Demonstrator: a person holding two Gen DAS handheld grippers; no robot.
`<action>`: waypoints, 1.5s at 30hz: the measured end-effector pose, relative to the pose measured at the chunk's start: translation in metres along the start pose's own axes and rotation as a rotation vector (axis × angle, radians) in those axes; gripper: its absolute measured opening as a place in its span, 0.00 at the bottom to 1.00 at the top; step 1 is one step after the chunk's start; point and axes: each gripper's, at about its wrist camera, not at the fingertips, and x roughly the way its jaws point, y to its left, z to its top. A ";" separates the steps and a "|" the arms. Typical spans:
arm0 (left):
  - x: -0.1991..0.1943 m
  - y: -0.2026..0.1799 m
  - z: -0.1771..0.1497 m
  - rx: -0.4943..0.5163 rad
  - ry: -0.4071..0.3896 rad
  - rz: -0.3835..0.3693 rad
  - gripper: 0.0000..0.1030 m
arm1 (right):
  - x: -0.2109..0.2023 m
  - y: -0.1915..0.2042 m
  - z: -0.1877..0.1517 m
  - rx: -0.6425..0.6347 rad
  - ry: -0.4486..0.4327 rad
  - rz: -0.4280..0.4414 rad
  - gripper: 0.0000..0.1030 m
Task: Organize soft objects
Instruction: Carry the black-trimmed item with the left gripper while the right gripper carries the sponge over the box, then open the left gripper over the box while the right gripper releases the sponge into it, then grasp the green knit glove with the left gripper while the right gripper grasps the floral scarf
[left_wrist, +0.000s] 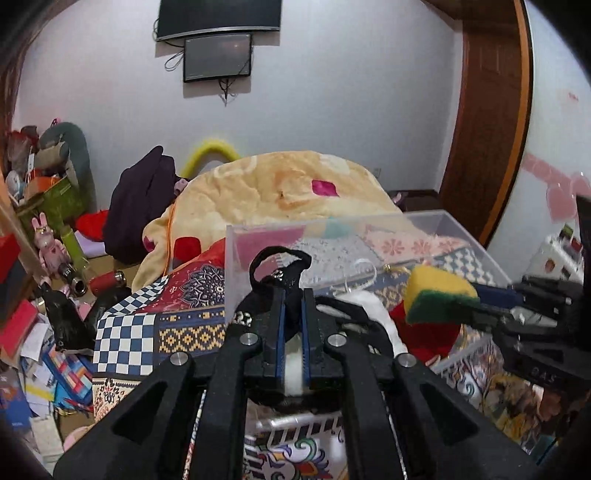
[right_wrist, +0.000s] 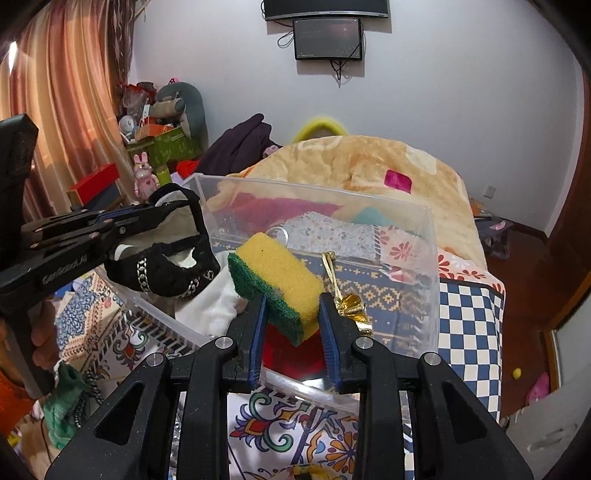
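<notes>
The left gripper (left_wrist: 291, 295) is nearly closed on a black fabric pouch (right_wrist: 166, 266) with silver chain trim, held in the air over the near left corner of the clear plastic bin (right_wrist: 430, 266). The right gripper (right_wrist: 291, 306) stands partly open, pinching a yellow-and-green sponge (right_wrist: 273, 273) between its blue pads — the sponge hangs tilted above the bin's near edge. Inside the bin lie a white cloth (right_wrist: 218, 306), something red (right_wrist: 295, 354) and a gold ribbon (right_wrist: 347, 299) — all resting on the patterned bedcover (right_wrist: 472, 314).
</notes>
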 end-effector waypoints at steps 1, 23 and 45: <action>-0.001 -0.001 -0.002 0.003 0.008 -0.012 0.12 | -0.002 0.001 0.000 -0.004 -0.004 -0.010 0.27; -0.093 -0.001 -0.037 -0.012 -0.037 -0.074 0.64 | -0.089 0.010 -0.021 -0.015 -0.179 -0.046 0.80; -0.093 0.007 -0.153 -0.082 0.162 -0.083 0.79 | -0.060 -0.012 -0.111 0.128 0.005 -0.001 0.84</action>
